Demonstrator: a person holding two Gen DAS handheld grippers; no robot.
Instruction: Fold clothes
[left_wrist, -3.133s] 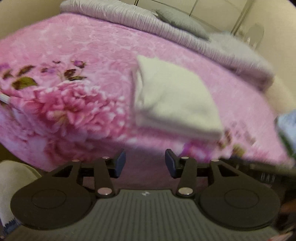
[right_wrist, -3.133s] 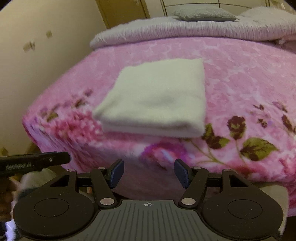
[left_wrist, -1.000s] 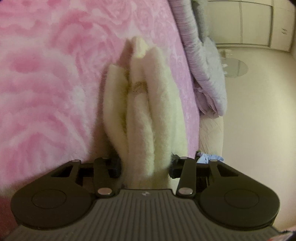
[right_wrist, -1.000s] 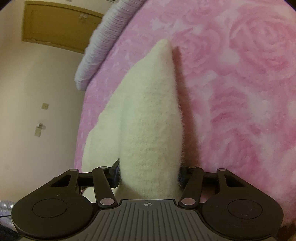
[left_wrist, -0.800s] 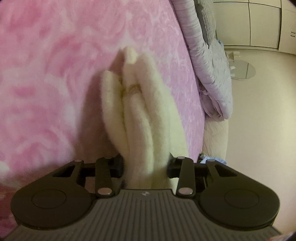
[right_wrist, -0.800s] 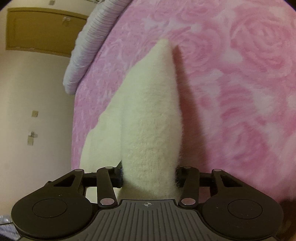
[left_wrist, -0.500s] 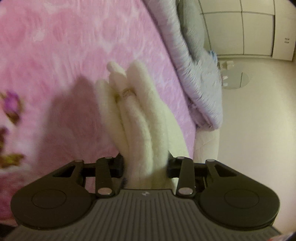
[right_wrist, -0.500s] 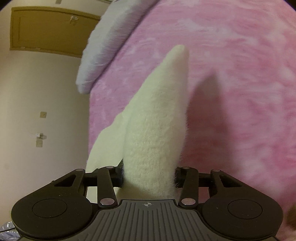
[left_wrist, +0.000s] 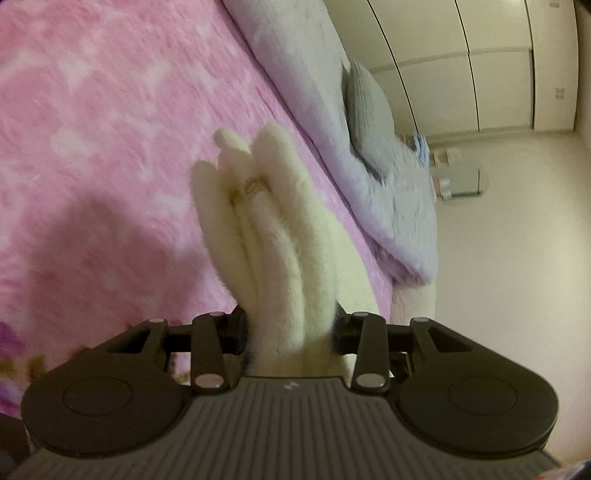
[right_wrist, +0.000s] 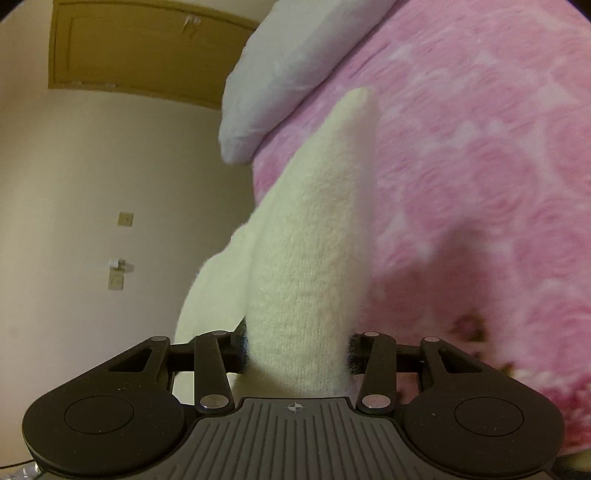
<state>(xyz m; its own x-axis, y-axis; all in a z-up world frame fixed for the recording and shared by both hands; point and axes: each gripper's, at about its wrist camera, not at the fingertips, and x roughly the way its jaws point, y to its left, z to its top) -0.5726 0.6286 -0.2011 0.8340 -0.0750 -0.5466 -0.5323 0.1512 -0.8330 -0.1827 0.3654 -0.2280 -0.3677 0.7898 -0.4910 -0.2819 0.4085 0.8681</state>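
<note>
Above the pink, rose-patterned plush bedspread (left_wrist: 110, 122), you have the folded cream-white fluffy knit garment (left_wrist: 280, 236) lifted clear between both tools, its shadow falling on the pink pile below it. By the look of it the folding is done and you are carrying the bundle off, so the job now is to keep the fold intact. Keep the two tools level with each other and the same way apart; if one hand runs ahead, the stacked layers will slide and the packet will open. In the left wrist view several rounded folds fan out beyond the jaws, with a small tan label tucked among them, so that end looks the looser one. Carry it clear of the lilac-grey ribbed quilt (left_wrist: 332, 110) and the grey pillow (left_wrist: 369, 99) at the bed's far edge, set the bundle down flat, and let go only once its weight rests on a surface.

Your left gripper (left_wrist: 290, 328) stands at a middling width, both pads pressed into the thick edge of the garment, which fills the gap. Your right gripper (right_wrist: 295, 349) is much the same: partway closed, clamped on a smooth rounded fold of the same garment (right_wrist: 314, 240), fuzz bulging past the pads. Neither touches the bedspread (right_wrist: 480, 147).
</note>
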